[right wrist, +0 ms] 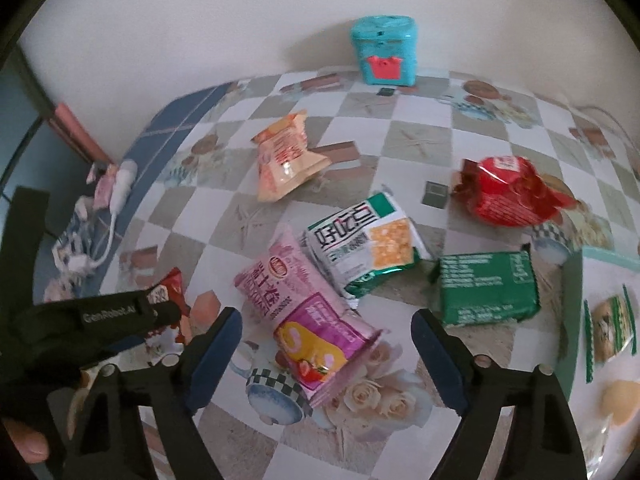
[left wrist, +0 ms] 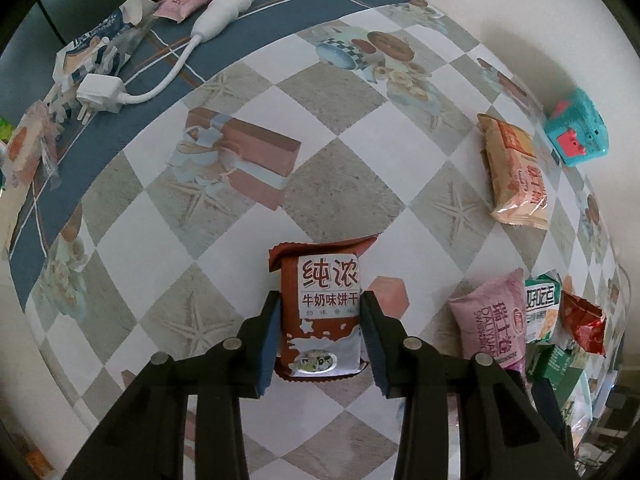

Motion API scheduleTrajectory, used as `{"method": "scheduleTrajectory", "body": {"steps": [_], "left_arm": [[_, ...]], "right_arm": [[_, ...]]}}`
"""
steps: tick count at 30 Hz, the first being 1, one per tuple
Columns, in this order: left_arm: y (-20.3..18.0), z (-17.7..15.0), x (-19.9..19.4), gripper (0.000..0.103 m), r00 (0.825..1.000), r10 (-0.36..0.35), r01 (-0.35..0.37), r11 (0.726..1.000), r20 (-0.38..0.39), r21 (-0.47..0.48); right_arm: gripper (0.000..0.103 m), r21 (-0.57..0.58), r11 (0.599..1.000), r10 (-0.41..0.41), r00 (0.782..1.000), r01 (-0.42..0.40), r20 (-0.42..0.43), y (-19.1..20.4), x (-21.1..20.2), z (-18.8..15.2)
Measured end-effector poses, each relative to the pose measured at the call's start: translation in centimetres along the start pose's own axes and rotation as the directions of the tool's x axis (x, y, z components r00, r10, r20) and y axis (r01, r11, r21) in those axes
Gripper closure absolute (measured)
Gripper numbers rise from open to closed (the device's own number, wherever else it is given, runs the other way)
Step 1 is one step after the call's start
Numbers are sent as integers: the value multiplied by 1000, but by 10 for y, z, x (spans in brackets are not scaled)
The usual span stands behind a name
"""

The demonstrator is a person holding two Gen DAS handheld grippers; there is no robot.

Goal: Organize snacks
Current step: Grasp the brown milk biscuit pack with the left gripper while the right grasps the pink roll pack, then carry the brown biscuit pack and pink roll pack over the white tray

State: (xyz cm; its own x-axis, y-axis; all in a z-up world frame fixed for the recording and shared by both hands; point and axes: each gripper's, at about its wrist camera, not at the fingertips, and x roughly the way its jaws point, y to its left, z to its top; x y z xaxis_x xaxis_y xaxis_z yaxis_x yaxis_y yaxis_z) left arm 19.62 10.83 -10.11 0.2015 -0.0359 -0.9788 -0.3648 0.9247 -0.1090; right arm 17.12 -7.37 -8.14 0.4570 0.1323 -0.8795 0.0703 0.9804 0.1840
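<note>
My left gripper (left wrist: 320, 298) points down at the checkered tablecloth (left wrist: 340, 184), shut on a brown-and-white milk biscuit packet (left wrist: 324, 332) with a pad pressing on each long side. In the right wrist view this packet (right wrist: 172, 292) shows at the left, partly hidden behind the left tool's black body. My right gripper (right wrist: 326, 317) stands open over a pink Swiss-roll packet (right wrist: 296, 304), which lies between the fingers without touching them. That pink packet (left wrist: 492, 320) also appears at the lower right of the left wrist view.
Around the pink packet lie a white-green packet (right wrist: 368, 248), a dark green packet (right wrist: 488, 284), a red packet (right wrist: 508, 192) and an orange packet (right wrist: 286, 156). A teal box (right wrist: 386, 52) stands by the wall. A white plug and cable (left wrist: 100, 92) lie on the blue border.
</note>
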Motion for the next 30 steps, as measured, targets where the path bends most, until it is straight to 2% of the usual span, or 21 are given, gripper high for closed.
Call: {"method": "scheduleTrajectory", "body": {"steps": [6,13,19,28,30], "left_arm": [[12,4,2,62,1000,2,-2,999,-9,34],[5,10,15,61,999,33,-31,998,-18,60],[-3,10,18,61,996,84,-84,991,6,102],[-6,10,19,61,995,90,-93,991,33,101],[-7,8,16,61,995,94,-98,990,38,104]], "right_arm": [[19,-119,992,-40,998,34,-50,15,16,3],[26,-276,955,-137,987,109,-82,32,34,6],[27,-329,936,-162,982,122,-98,39,41,6],[27,-365,918,-205,973,154,-105,46,49,8],[32,-370,916,-207,972,154,-108,46,51,5]]}}
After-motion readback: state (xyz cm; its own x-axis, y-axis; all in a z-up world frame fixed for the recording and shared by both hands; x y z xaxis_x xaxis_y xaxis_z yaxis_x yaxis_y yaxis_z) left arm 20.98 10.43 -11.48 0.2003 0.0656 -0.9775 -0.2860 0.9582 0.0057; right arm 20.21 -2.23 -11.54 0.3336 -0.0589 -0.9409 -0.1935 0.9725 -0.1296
